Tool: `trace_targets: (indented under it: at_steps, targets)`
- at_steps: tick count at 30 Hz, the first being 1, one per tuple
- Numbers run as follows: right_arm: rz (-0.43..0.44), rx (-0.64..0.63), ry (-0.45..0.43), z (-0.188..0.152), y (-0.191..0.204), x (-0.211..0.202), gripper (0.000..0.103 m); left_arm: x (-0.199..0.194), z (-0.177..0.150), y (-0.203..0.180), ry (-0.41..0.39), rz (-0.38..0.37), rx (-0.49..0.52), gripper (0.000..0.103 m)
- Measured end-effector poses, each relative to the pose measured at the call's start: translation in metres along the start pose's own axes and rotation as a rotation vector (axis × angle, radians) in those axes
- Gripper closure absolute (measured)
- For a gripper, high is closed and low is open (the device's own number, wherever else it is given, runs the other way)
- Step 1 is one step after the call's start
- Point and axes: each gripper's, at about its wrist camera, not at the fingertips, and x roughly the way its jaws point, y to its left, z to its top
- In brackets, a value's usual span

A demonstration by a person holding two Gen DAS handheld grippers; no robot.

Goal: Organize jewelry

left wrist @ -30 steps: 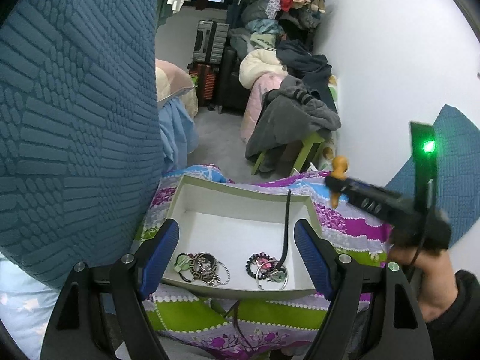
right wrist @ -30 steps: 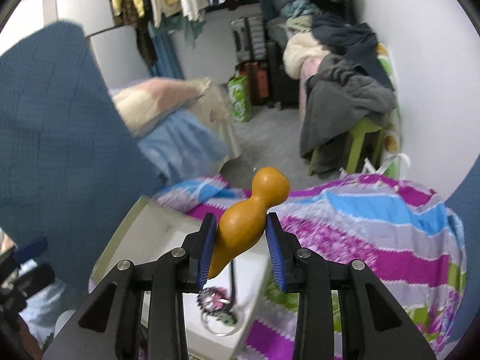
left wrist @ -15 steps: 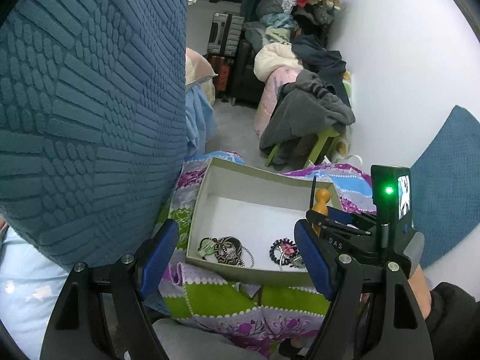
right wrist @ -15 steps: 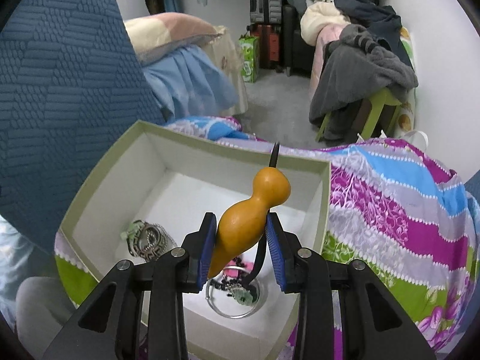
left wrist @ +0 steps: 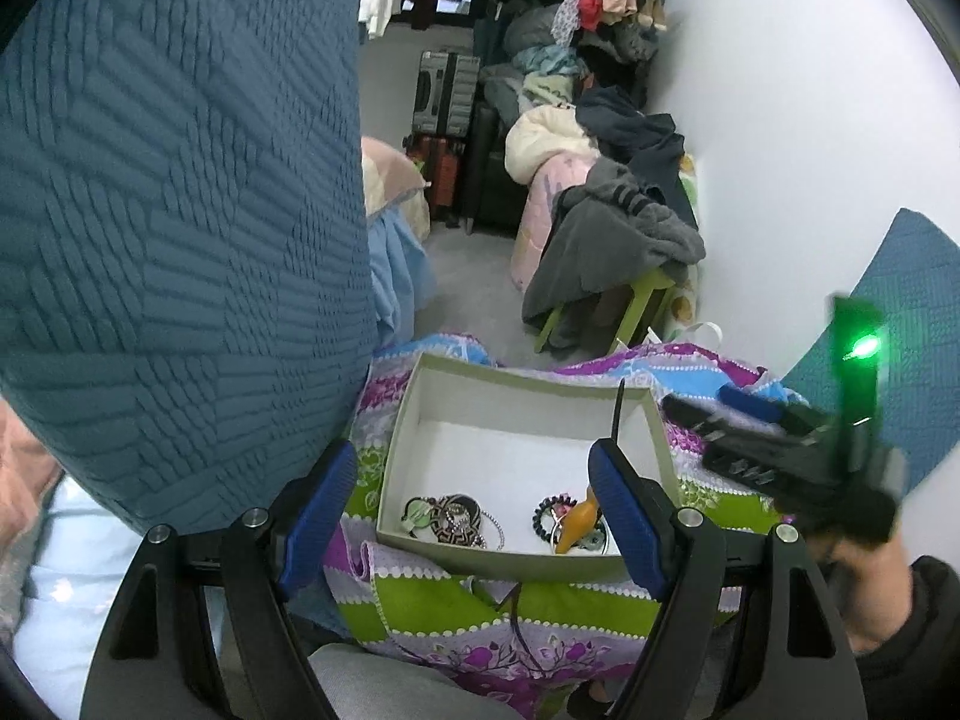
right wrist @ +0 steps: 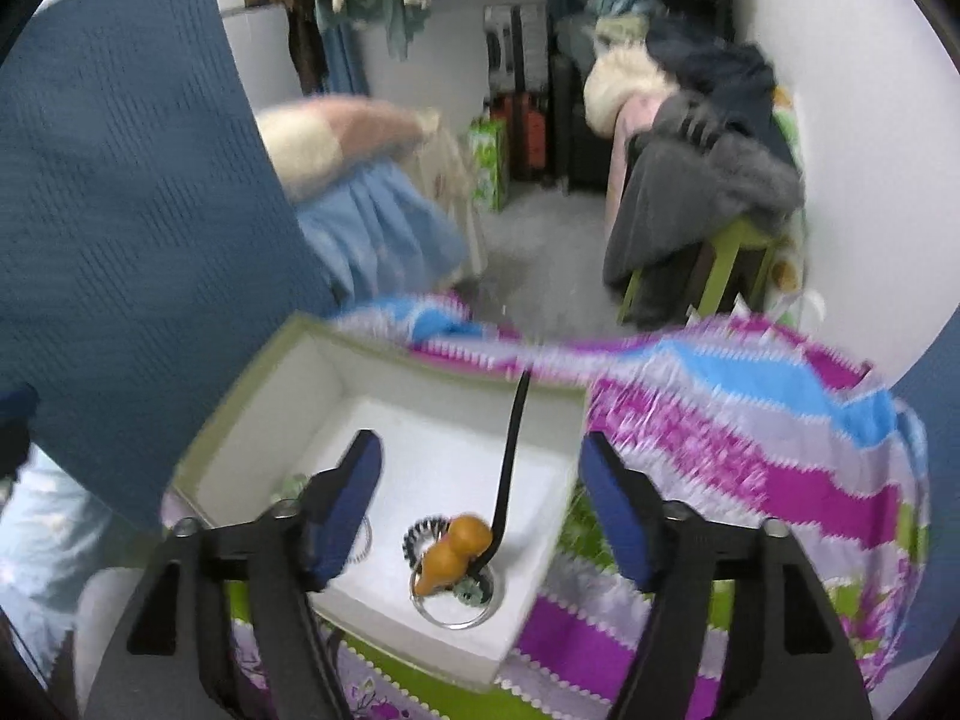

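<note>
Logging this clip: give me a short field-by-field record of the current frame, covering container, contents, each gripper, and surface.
container: open white cardboard box with olive-green rim, lid not in view
contents: orange gourd-shaped wooden pendant on a black cord lying on a thin silver ring beside a dark beaded bracelet; separate tangle of bracelets at the near left
left gripper: open, empty, framing the box
right gripper: open, empty, above the pendant
surface: striped purple, green and blue floral bedspread
image quality: right wrist view motion-blurred

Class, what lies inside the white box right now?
Inside the box: an orange gourd pendant on a black cord, over a metal ring, plus bracelets. What is beneath them is hidden.
</note>
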Motion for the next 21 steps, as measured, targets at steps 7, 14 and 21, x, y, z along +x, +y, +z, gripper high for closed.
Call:
trace_targets:
  at_steps: [7,14,21]
  targets:
    - [-0.009,0.003,-0.133,0.024,-0.009,-0.067,0.004,-0.030,0.016,-0.019,-0.042,-0.006,0.031,0.023]
    - [-0.037,0.031,-0.236,0.029,-0.020,-0.130,0.000,-0.066,0.029,-0.046,-0.090,0.001,0.077,0.023]
    - [-0.068,0.051,-0.318,0.016,-0.025,-0.181,0.000,-0.094,0.030,-0.060,-0.131,0.006,0.094,0.023]
